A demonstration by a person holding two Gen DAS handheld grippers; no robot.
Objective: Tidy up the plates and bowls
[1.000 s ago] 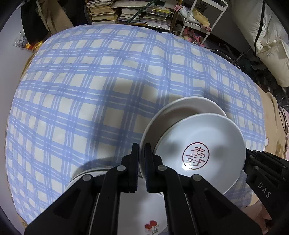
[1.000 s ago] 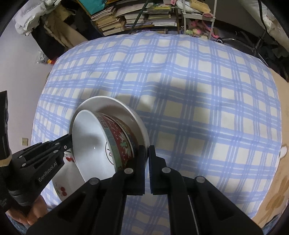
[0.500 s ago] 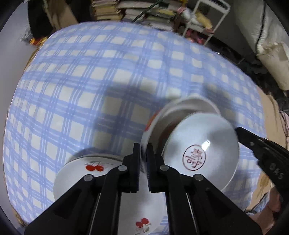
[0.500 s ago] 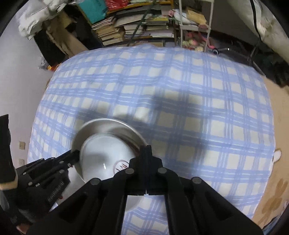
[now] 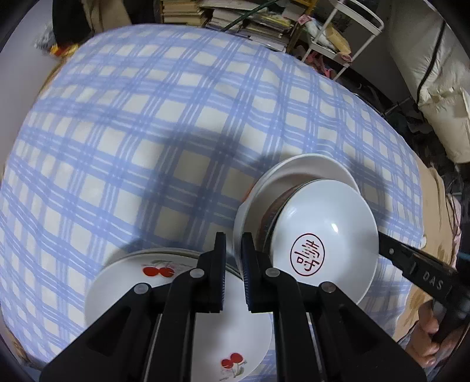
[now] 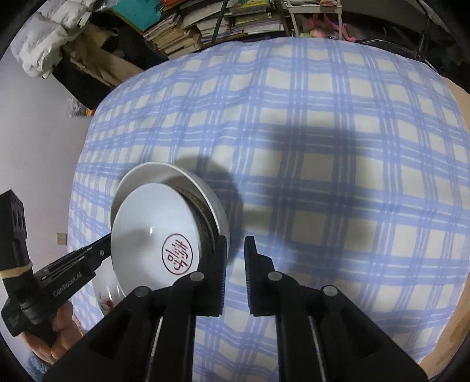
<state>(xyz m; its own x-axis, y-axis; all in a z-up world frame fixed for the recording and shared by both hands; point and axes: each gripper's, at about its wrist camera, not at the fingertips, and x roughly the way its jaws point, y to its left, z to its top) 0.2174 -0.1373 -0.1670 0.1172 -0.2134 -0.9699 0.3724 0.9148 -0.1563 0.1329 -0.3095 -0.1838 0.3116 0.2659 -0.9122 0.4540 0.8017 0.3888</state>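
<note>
A nest of bowls stands on the checked cloth: a white outer bowl [image 5: 308, 167], a patterned one [image 5: 276, 205] inside it, and on top a white bowl with a red seal [image 5: 323, 235] [image 6: 152, 223]. To its left lies a stack of cherry plates [image 5: 141, 282]. My left gripper [image 5: 234, 255] straddles the outer bowl's near-left rim; its jaws are opening and a gap shows on both sides of the rim. My right gripper [image 6: 235, 255] sits at the stack's opposite edge, jaws opening, the rim just inside its left finger and not pressed.
The blue checked tablecloth [image 5: 147, 117] spreads wide behind and beside the dishes. Piled books [image 5: 235, 17] and a white wire rack [image 5: 337, 26] stand beyond the far edge, pale sacks [image 5: 440, 88] at the right. A hand [image 6: 55, 332] holds the left gripper's handle.
Both grippers were shut on the bowl stack's rim. The stack has come down beside the cherry plates, and both pairs of jaws have parted off the rim.
</note>
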